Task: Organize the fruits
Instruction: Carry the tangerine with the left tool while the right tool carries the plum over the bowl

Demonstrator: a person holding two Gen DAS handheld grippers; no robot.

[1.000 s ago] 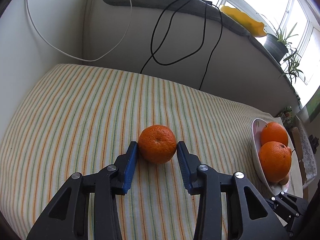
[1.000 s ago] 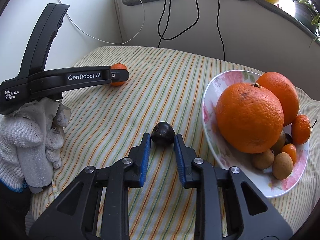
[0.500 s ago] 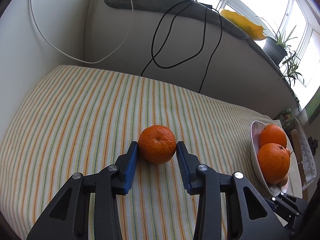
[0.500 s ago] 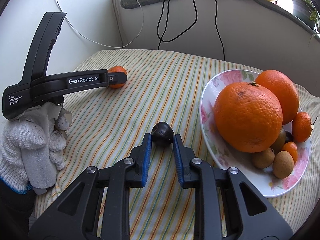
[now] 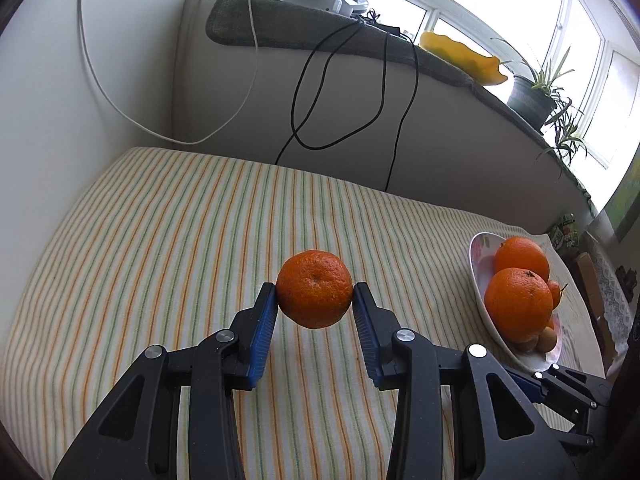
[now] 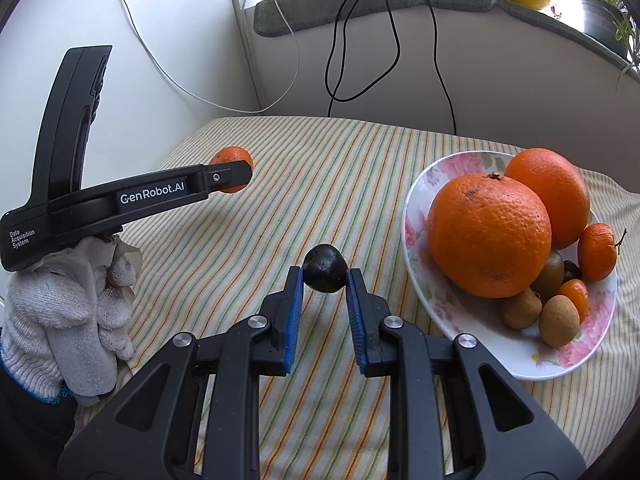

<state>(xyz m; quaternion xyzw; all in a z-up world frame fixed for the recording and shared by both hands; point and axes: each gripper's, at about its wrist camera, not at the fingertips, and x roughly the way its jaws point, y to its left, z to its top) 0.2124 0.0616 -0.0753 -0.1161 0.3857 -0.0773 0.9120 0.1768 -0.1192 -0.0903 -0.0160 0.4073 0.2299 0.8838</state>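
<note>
My left gripper (image 5: pixel 314 300) is shut on a tangerine (image 5: pixel 315 288) and holds it above the striped cloth. The tangerine also shows in the right wrist view (image 6: pixel 232 160), behind the left gripper's finger. My right gripper (image 6: pixel 324 278) is shut on a small dark round fruit (image 6: pixel 324 268), lifted off the cloth. A flowered plate (image 6: pixel 416 216) to the right holds two large oranges (image 6: pixel 488 236), small tangerines and several small brown fruits. The plate also shows in the left wrist view (image 5: pixel 480 252).
A table with a striped cloth (image 5: pixel 160 240) stands against a wall corner. Black and white cables (image 5: pixel 304 92) hang down the wall behind it. A sill above carries a yellow dish (image 5: pixel 460 56) and potted plants (image 5: pixel 536 92). A gloved hand (image 6: pixel 68 312) holds the left gripper.
Both grippers have risen, lifting the tangerine and the dark fruit off the cloth. The right gripper's jaws closed slightly on the dark fruit.
</note>
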